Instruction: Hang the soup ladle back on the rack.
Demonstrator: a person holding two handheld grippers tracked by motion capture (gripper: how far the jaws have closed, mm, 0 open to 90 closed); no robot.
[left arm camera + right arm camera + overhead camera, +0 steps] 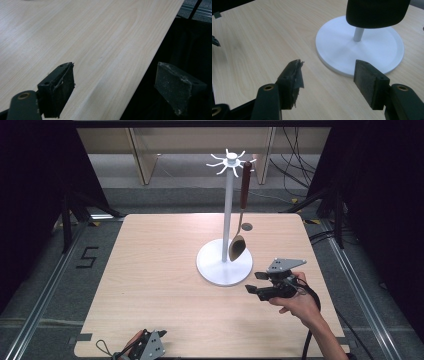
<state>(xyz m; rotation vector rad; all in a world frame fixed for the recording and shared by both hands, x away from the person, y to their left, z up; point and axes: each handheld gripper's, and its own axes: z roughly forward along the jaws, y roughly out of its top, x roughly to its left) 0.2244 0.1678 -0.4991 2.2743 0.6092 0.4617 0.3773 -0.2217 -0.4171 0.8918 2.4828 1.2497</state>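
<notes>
A white hook stand [228, 195] rises from a round white base [224, 265] at the middle right of the wooden table [160, 270]. A spoon with a brown handle [244, 185] hangs from one hook, its bowl [237, 248] low over the base. My right gripper [254, 283] is just right of the base and points left, open and holding nothing. In the right gripper view its jaws [329, 70] stand apart before the base [372, 50], and a dark blurred shape [375, 12] hangs in front of the pole. My left gripper [155, 340] rests at the table's front edge, open [117, 75] and holding nothing.
Black curtains flank the table at left and right. Metal floor rails [45, 290] run along both sides, and cables [292, 165] lie on the floor behind. In the left gripper view the table's edge [150, 62] runs between the jaws, with dark floor beyond it.
</notes>
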